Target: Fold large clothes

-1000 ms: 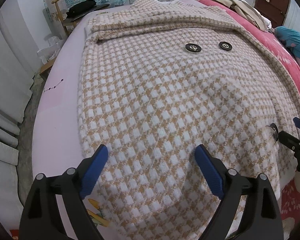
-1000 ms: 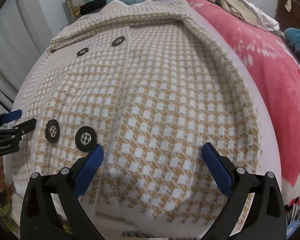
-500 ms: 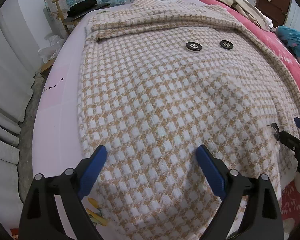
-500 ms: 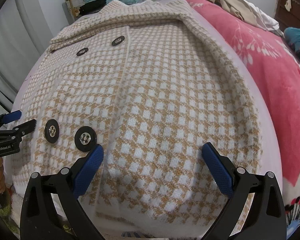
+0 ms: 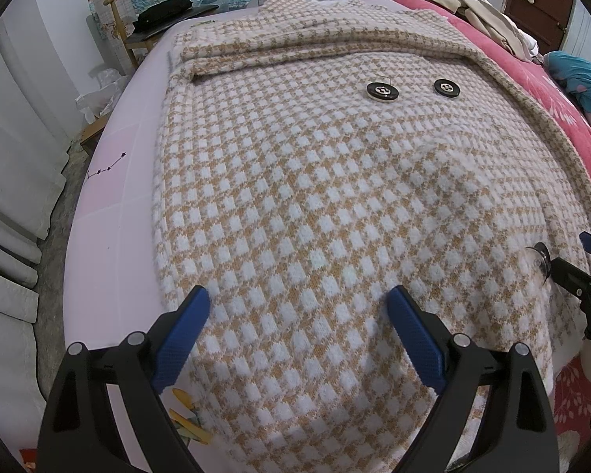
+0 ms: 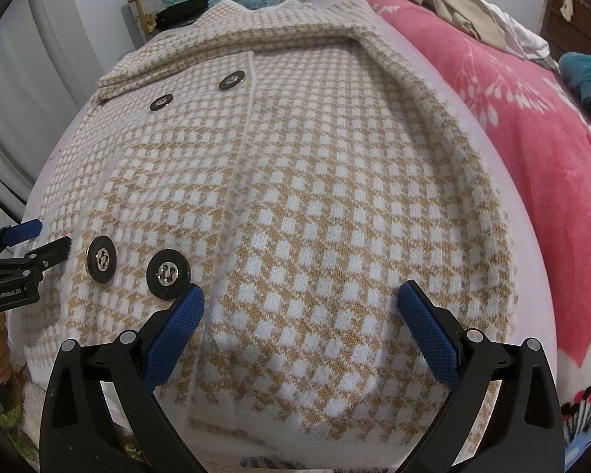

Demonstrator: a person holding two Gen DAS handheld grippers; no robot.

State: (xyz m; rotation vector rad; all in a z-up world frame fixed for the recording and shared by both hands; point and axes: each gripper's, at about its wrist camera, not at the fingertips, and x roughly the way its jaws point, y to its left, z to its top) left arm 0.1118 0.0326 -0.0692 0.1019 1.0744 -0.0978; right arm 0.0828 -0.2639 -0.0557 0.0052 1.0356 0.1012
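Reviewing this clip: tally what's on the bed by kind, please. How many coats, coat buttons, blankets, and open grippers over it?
Checked coat: 1
Black buttons on it: 4, an upper pair and a lower pair
Pink blanket: 1
Grippers, both open: 2, left gripper and right gripper
Total: 8

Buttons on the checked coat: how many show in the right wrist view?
4. Two upper buttons sit below the collar; two lower buttons sit near the hem, just beyond the right tool. Folds may hide others.
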